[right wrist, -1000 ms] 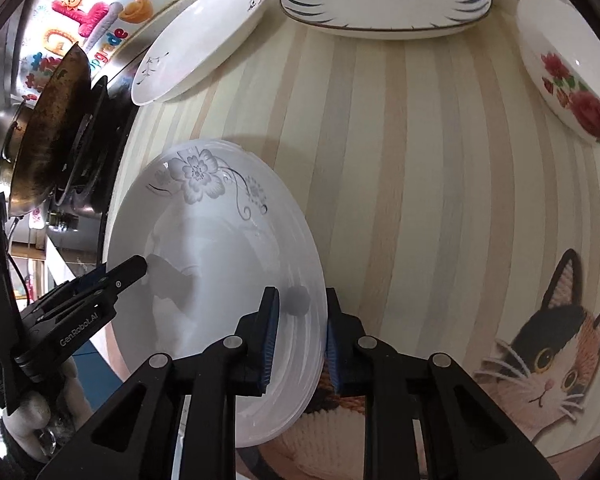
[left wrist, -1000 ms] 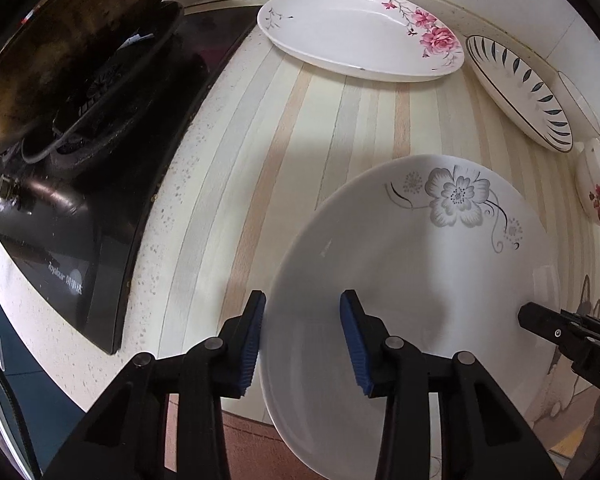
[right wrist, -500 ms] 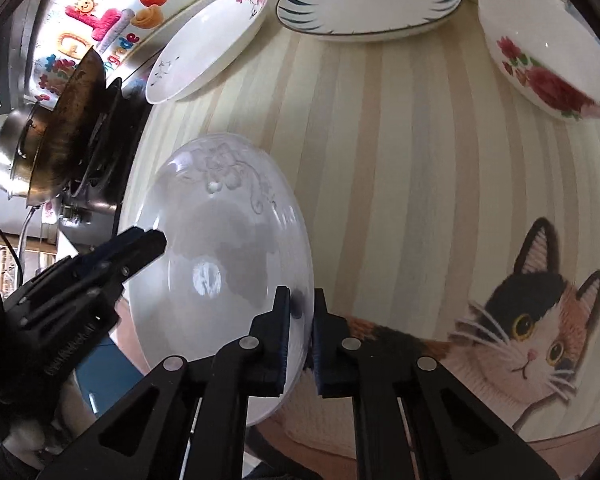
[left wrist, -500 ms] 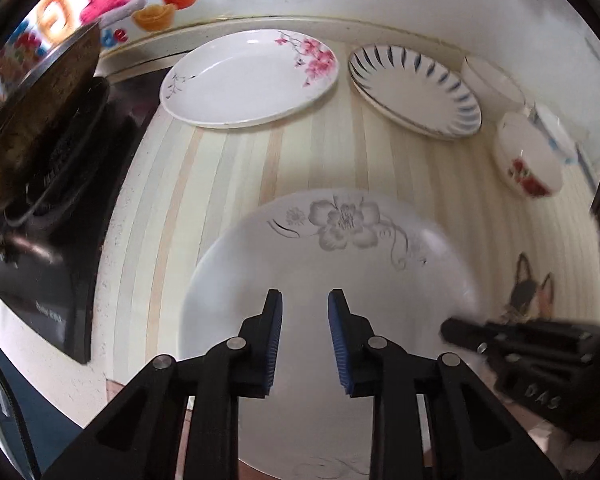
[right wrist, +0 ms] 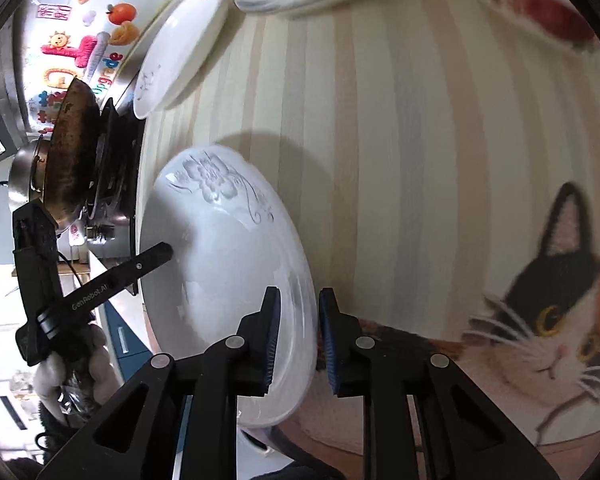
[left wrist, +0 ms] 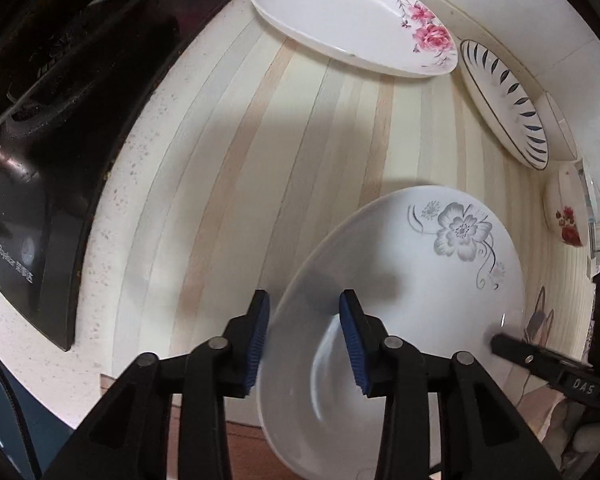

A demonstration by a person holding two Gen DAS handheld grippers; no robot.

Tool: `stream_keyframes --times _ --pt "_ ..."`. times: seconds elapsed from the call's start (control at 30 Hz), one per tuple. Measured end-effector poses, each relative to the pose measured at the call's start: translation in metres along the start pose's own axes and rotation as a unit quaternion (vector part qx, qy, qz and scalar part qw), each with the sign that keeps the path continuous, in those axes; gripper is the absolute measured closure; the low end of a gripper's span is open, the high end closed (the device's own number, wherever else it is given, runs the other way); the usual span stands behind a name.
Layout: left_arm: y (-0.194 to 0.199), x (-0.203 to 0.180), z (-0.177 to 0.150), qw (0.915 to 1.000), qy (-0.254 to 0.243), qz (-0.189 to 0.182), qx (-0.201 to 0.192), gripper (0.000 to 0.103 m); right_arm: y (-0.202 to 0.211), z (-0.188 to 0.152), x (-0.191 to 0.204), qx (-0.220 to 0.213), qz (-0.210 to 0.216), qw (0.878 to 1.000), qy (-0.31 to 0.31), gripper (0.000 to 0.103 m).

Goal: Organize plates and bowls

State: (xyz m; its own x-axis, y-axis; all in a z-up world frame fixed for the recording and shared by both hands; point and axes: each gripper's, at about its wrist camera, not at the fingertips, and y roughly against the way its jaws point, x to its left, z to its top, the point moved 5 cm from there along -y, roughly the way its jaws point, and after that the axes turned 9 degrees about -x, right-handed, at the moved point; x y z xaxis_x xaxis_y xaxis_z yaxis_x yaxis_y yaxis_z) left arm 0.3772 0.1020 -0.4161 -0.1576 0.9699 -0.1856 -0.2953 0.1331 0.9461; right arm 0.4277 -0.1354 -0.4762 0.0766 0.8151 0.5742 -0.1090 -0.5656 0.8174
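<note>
The grey-flowered plate is tipped up off the striped worktop, its near rim raised and its flowered far edge low, close over the worktop; whether it touches there cannot be told. It is carried between both tools, most likely so that a wide, shallow dish does not swing on a single rim grip.

The left hand-held gripper straddles the plate's left rim with its blue pads clearly apart, one outside the rim and one over the bowl of the plate; it looks opened wide and not pinching. The right hand-held gripper straddles the opposite rim, its pads narrowly parted; whether they truly clamp the rim cannot be told.

Beyond, along the back wall, lie the pink-rose oval plate, the blue-leaf plate and a red-flowered bowl, well apart from the held plate. They are probably its stacking partners. A black stove lies to the left.
</note>
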Motion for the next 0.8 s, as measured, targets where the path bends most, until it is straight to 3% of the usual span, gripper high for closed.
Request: stream_keyframes --times 0.2,0.37,0.6,0.8 --pt "0.012 -0.015 -0.007 0.9994 -0.022 0.018 -0.019 0.069 0.003 -0.002 0.005 -0.023 -0.020 0.999 0.039 0.082" --pt "0.026 -0.043 -0.005 0.9987 -0.036 0.013 -0.034 0.069 0.019 0.002 -0.008 -0.031 -0.025 0.999 0.032 0.082" --pt "0.031 -0.097 -0.012 0.9966 -0.071 -0.002 -0.042 0.069 0.066 0.007 -0.038 -0.050 -0.034 0.998 0.004 0.082" --pt "0.011 -0.146 -0.016 0.9940 -0.103 -0.024 -0.031 0.069 0.100 0.013 -0.085 -0.066 -0.063 0.996 -0.022 0.082"
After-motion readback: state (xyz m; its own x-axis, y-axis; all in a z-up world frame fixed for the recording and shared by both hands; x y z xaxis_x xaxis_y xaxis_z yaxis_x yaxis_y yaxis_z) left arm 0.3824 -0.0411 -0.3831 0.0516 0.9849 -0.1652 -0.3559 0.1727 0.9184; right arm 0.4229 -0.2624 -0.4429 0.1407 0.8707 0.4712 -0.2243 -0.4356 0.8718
